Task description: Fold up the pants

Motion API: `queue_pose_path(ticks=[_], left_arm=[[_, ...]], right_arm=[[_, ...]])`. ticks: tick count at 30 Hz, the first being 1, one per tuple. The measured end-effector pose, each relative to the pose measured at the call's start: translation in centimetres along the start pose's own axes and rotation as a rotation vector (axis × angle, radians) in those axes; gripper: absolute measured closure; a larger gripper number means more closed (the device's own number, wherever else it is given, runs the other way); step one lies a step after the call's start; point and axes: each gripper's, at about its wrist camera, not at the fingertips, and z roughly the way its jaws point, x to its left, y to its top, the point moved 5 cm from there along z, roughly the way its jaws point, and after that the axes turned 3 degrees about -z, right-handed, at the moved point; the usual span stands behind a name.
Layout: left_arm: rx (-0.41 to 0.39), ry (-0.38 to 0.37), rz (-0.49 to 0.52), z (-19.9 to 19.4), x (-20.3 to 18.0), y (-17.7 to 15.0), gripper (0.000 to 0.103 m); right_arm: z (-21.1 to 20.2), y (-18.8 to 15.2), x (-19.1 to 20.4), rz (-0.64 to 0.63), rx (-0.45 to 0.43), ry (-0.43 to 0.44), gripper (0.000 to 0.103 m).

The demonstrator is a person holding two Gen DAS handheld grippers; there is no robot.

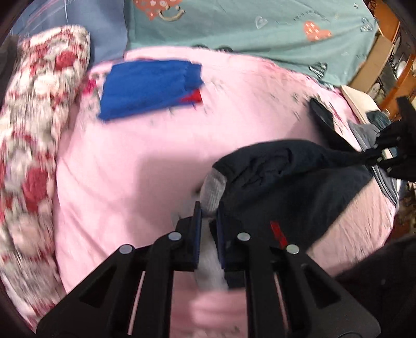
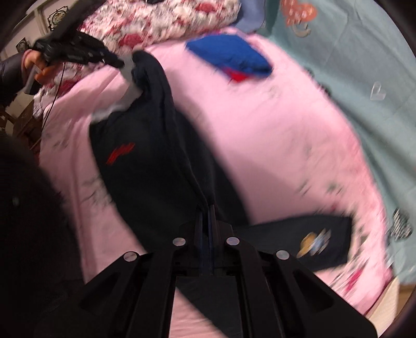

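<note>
Dark navy pants (image 1: pixel 280 179) with a red logo (image 2: pixel 120 153) and grey-white lining are stretched over the pink bed (image 1: pixel 145 161). My left gripper (image 1: pixel 208 210) is shut on the pants' grey-lined end. It also shows in the right wrist view (image 2: pixel 118 62), at the top left, gripping that end. My right gripper (image 2: pixel 207 208) is shut on the other end of the pants (image 2: pixel 161 166), and shows in the left wrist view (image 1: pixel 379 156) at the far right. The cloth hangs lifted between both grippers.
A folded blue garment with a red patch (image 1: pixel 148 88) lies at the back of the bed. A floral quilt (image 1: pixel 33 145) lies along the left. Another dark garment with a yellow print (image 2: pixel 312 244) lies right of my right gripper. A teal sheet (image 1: pixel 260 23) lies beyond.
</note>
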Motion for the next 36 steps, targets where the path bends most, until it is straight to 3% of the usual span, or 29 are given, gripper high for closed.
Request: queue_pose_path(ticks=[6,11,12,14,15,18,20,22,26,28,29,31,33,35,36], left_arm=[[0.117,-0.018,-0.093,1.7,0.4,-7.1,0.092],[0.203,0.044,-0.155,3.8,2.1,-10.4,0.092],[0.196,0.043,-0.165,3.3,2.3,-10.4,0.092],[0.156,0.047,-0.167,1.5,2.4,-9.7,0.091],[0.129,0.055,-0.158,0.4,2.3,-9.1,0.090],[0.021,0.062,-0.115,-2.3,0.8,-6.4,0.083],[-0.038,0.009,-0.094,-2.8,-1.2,-4.4,0.068],[-0.068,-0.051,-0.054,-1.7,-3.7,-2.9,0.057],[0.016,-0.046,-0.005,4.3,-6.9,-3.1,0.050],[0.077,-0.009,-0.003,6.9,-6.6,-4.6,0.049],[0.041,0.009,0.029,7.1,-6.7,-5.4,0.049],[-0.001,0.044,0.070,6.7,-7.1,-6.4,0.049],[0.001,0.047,0.054,6.4,-7.2,-6.3,0.044],[0.036,0.009,0.017,6.5,-7.5,-5.8,0.026],[0.042,0.000,-0.006,6.4,-7.7,-5.6,0.024]], right_arm=[[5.9,-4.7,4.3,0.063,0.097,0.006,0.100],[7.5,-4.9,4.2,0.163,0.107,0.001,0.095],[7.2,-4.7,4.2,0.173,0.115,0.001,0.093],[5.5,-4.0,4.3,0.212,0.088,0.027,0.074],[4.1,-3.4,4.3,0.244,0.031,0.043,0.067],[1.6,-2.1,3.8,0.352,-0.086,0.060,0.063],[1.4,-1.7,2.7,0.496,-0.164,0.058,0.058],[3.0,-2.1,1.9,0.616,-0.169,0.057,0.057],[7.9,-4.8,1.9,0.727,-0.023,-0.006,0.057],[7.3,-5.2,2.4,0.735,-0.028,-0.017,0.058],[6.7,-5.4,2.6,0.750,-0.005,-0.009,0.058],[4.9,-5.5,2.3,0.785,-0.029,-0.004,0.058],[2.3,-4.9,0.4,0.803,-0.083,-0.074,0.056],[0.8,-4.2,-2.4,0.825,-0.127,-0.157,0.052],[0.3,-3.7,-4.1,0.837,-0.146,-0.194,0.051]])
